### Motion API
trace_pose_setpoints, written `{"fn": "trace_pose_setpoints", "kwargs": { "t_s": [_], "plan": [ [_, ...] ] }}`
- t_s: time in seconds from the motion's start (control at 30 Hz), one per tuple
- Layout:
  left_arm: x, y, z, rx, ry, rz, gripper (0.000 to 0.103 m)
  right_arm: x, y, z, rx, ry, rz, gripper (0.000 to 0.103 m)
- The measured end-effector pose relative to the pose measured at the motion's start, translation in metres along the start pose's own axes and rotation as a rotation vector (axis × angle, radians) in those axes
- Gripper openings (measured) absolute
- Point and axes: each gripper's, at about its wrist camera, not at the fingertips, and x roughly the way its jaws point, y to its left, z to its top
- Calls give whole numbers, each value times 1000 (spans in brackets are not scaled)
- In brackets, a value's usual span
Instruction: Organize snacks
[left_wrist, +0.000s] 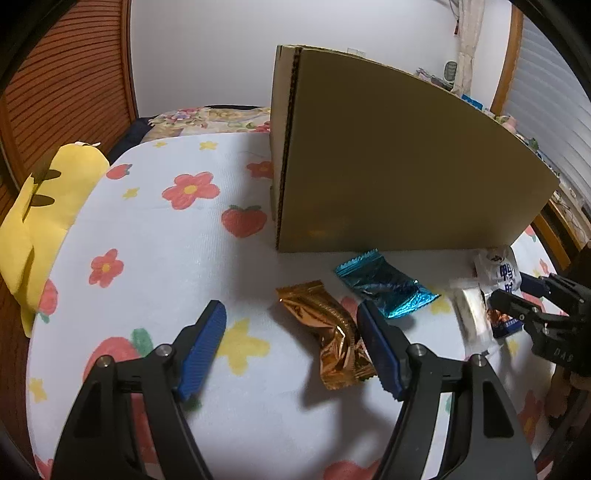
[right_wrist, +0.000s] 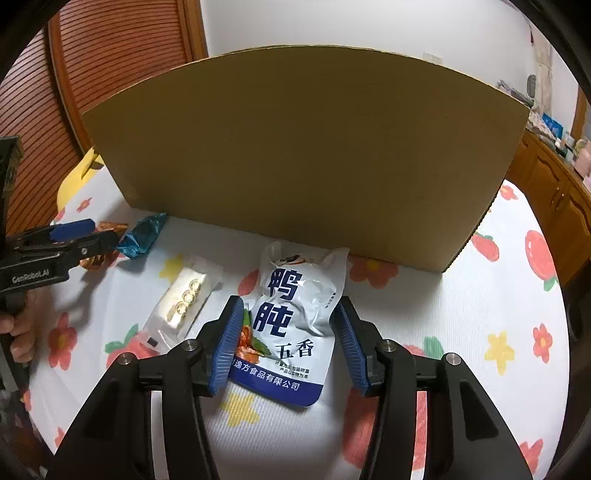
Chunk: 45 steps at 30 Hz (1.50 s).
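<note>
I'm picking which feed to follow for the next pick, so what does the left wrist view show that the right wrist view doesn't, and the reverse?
Only the left wrist view shows the whole gold wrapper, beside one finger of the left gripper, and the box's corrugated end. Only the right wrist view shows the white pouch's full label between the right gripper's pads, and a hand. Both show the blue wrapper, clear pack and flowered cloth.

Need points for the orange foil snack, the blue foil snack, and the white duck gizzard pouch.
orange foil snack (left_wrist: 328, 332), left wrist view, on the crinkled middle of the wrapper.
blue foil snack (left_wrist: 384, 284), left wrist view, on the centre of the wrapper.
white duck gizzard pouch (right_wrist: 295, 306), right wrist view, on the printed front, mid-pouch.
</note>
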Motion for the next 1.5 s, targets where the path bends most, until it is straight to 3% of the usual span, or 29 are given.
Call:
{"fn": "trace_pose_setpoints", "kwargs": {
  "t_s": [0.17,0.37,0.8,1.3,1.5],
  "plan": [
    [-2,-5,-1,28,-2,0,52,1,2,1,-7,2,-6,51],
    [-6,-12,-5,66,0,-5,21,3,6,2,-17,6,-11,53],
    [-30,-9,-18,36,-28,-80,21,4,7,2,-28,10,-15,56],
    [-54,-19,-25,67,-89,-91,21,4,9,2,-33,11,-20,56],
    [-58,-22,-27,71,-98,-103,21,4,15,2,-65,9,-25,51]
  ]
}}
